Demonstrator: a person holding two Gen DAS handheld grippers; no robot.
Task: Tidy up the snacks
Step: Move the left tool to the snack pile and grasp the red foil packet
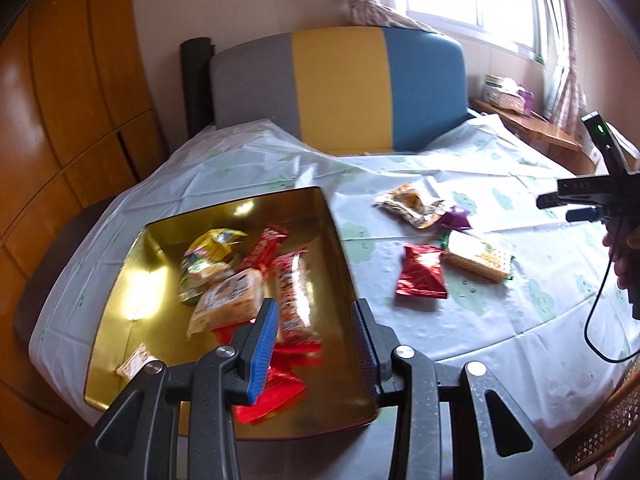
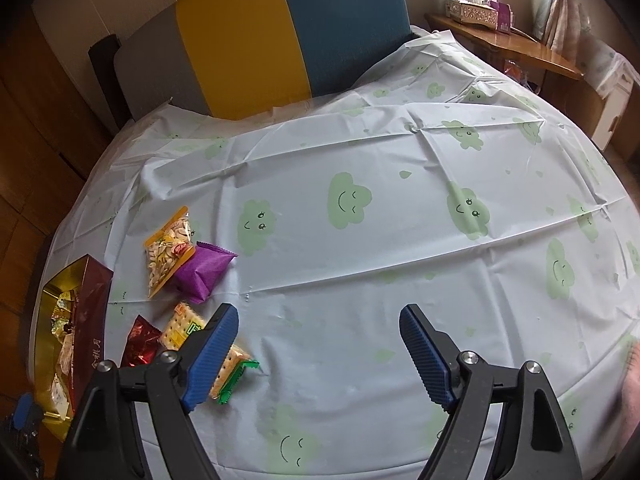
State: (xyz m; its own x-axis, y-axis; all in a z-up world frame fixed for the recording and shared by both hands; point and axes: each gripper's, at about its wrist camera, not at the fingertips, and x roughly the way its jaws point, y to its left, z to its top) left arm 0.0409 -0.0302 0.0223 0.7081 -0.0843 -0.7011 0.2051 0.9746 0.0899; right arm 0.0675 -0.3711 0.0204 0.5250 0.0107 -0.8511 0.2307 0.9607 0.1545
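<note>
A: Nearest item, our left gripper [image 1: 316, 340]. It hangs over the gold tin [image 1: 120, 320], fingers [image 1: 266, 344] parted narrowly, nothing between them. We read that as a hand just emptied above the container, since the tin is where the snacks belong.

B: Entered. Our right gripper [image 2: 320, 356]?

A: Fingers wide, nothing between them, pointed down at the worktop [image 2: 360, 264]. Its left finger [image 2: 212, 356] stands in front of the cracker pack [image 2: 180, 326], so we judge it is lined up near the loose snacks for the next pick. Whether it touches the pack, we cannot tell.

B: Contents of the tin?

A: A heap, overlapping: several red wrappers, one pale biscuit pack [image 1: 228, 304], a yellow-green packet [image 1: 212, 248], a small pale sachet [image 1: 136, 362] near the front corner. We count at least seven; blur and overlap stop an exact figure.

B: Still loose on the cloth?

A: Four. One red foil pouch [image 2: 140, 340] and one cracker pack nearest, lying side by side beside the tin. Farther off, one purple packet [image 2: 202, 272] and one clear nut bag [image 2: 168, 248], the bag's lower edge resting against the purple one.

B: Farthest entries?

A: One tricolour headboard [image 2: 280, 32], one wooden side shelf [image 2: 500, 46] carrying one tissue box [image 2: 472, 8].

B: Standing of the job?

A: We judge it past halfway: more in the tin than out.
</note>
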